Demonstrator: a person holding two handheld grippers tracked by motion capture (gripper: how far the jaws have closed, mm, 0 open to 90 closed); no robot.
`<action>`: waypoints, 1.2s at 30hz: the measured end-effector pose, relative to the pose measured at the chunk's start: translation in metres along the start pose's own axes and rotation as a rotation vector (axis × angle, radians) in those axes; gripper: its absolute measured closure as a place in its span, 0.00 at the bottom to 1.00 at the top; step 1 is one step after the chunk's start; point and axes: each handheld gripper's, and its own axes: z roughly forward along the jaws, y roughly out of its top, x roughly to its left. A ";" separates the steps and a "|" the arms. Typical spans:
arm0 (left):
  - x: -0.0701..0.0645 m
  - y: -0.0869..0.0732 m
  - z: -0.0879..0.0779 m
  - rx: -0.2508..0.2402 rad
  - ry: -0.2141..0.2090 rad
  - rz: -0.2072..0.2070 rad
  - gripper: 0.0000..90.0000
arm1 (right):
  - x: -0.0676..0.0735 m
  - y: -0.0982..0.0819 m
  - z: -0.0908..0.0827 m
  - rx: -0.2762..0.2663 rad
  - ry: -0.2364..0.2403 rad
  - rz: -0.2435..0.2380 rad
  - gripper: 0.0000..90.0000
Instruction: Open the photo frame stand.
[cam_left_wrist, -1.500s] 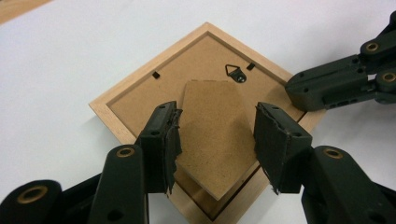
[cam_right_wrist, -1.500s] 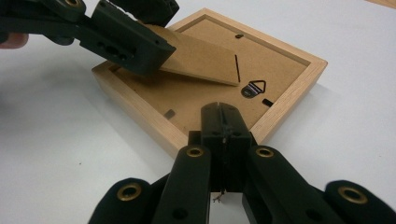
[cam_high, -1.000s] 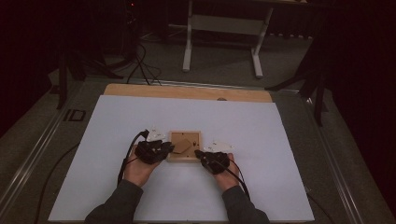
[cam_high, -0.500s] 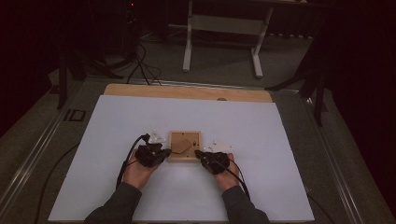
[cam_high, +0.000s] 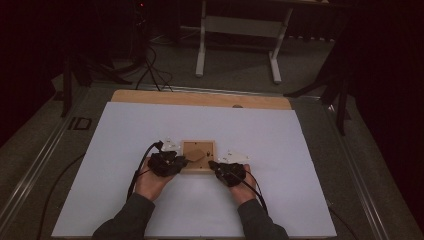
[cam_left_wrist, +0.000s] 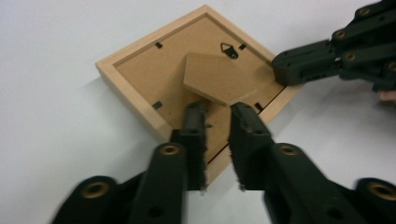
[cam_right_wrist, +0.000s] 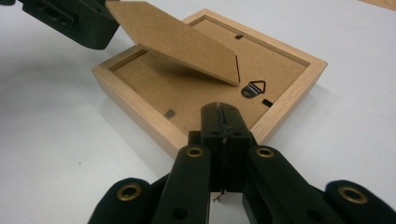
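High view: a small wooden picture frame (cam_high: 198, 156) lies face down on the white sheet (cam_high: 125, 130) that covers the table, near the person's edge, with a hand on either side of it. The left gripper (cam_high: 181, 161) reaches it from the left and the right gripper (cam_high: 212, 164) from the right.

Left gripper view shows the frame's brown backing board (cam_left_wrist: 154, 74) with a small metal hanger (cam_left_wrist: 228, 48) near one edge, and a cardboard stand flap (cam_left_wrist: 215, 77) lifted off the backing. The left gripper's jaws have just been opening; they stand a little apart, their tips (cam_left_wrist: 218, 110) just under the flap's near edge (nothing is pressed between the pads).

Right gripper view has that gripper's jaws together (cam_right_wrist: 221, 111), empty, with the tip resting at the frame's near rim, just beside the hanger (cam_right_wrist: 253, 88). The flap (cam_right_wrist: 177, 39) slants up from the backing toward the left gripper's black body (cam_right_wrist: 74, 18).
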 end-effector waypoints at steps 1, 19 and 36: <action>0.001 0.001 0.001 0.006 -0.020 -0.010 0.75 | 0.000 0.000 0.000 0.000 0.000 0.000 1.00; 0.012 0.022 0.023 0.052 -0.131 -0.180 0.53 | 0.000 0.000 0.000 0.000 0.000 -0.001 1.00; 0.019 0.028 0.039 0.085 -0.155 -0.249 0.53 | 0.000 0.000 0.000 0.001 0.001 -0.006 0.99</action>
